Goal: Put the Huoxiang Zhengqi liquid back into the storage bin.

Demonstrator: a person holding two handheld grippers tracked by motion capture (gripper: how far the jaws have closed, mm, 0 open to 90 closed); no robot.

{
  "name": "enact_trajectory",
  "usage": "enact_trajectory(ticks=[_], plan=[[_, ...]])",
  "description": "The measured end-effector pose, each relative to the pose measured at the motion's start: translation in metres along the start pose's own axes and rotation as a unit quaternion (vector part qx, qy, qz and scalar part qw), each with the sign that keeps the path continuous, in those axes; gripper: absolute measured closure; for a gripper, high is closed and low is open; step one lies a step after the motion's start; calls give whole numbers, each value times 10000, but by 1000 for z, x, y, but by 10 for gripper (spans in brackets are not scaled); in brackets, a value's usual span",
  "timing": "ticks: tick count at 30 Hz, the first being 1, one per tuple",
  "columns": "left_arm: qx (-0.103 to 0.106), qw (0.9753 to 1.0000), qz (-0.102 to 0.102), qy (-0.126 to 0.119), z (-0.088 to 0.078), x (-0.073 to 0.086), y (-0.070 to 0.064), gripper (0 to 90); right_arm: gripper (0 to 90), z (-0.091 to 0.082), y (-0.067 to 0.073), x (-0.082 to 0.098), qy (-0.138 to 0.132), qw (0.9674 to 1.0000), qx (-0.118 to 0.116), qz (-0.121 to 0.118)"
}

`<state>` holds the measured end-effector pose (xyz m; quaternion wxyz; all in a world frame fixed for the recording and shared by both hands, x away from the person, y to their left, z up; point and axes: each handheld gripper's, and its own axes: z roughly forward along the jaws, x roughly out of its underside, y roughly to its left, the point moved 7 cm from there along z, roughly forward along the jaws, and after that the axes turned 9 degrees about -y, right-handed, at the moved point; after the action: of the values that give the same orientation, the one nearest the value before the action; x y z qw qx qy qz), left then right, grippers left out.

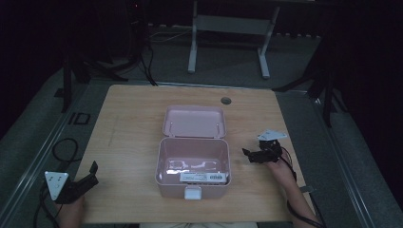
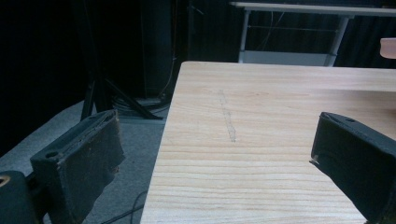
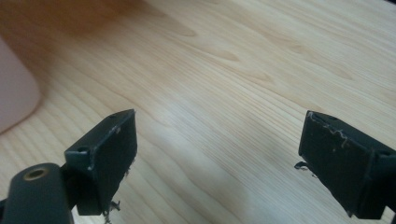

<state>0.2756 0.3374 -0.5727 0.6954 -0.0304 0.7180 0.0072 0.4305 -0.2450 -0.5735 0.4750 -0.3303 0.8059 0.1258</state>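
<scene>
High view: nearest, the left gripper (image 1: 91, 172) sits at the table's (image 1: 128, 118) near-left corner, jaws spread and empty, the pink box (image 1: 193, 166) stands mid-table with lid (image 1: 194, 121) thrown back, and the right gripper (image 1: 249, 155), jaws spread and empty, hovers just beside its right wall.

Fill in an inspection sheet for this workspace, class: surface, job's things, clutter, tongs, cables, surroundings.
Surface: wooden table, with a faint grey streak and a round hole at the far edge.
Job's things: pink box at the table's middle, lid open and tipped back; a white packet and clear wrapping lie inside.
Clutter: nothing seen.
Tongs: left tongs at the near left corner, jaws open, holding nothing; right tongs right of the box, jaws open, holding nothing.
Cables: a black cable loops on the floor at left; another trails from the right tongs.
Surroundings: grey carpet, a white table frame, dark stands.
</scene>
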Motion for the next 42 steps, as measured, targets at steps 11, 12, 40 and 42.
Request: enact_trajectory(ticks=[11, 12, 40, 42], plan=[[-5, 10000, 1, 4, 0, 0, 0, 25, 112, -24, -38, 25, -126, 9945, 787, 685], [-2, 10000, 1, 5, 0, 0, 0, 25, 112, -27, -41, 26, -163, 9935, 853, 736], [-2, 10000, -12, -4, 0, 0, 0, 25, 113, -61, -73, 63, -207, 9822, 1318, 1319], [-3, 10000, -17, -2, 0, 0, 0, 25, 113, -61, -73, 63, -217, 9819, 1306, 1354]])
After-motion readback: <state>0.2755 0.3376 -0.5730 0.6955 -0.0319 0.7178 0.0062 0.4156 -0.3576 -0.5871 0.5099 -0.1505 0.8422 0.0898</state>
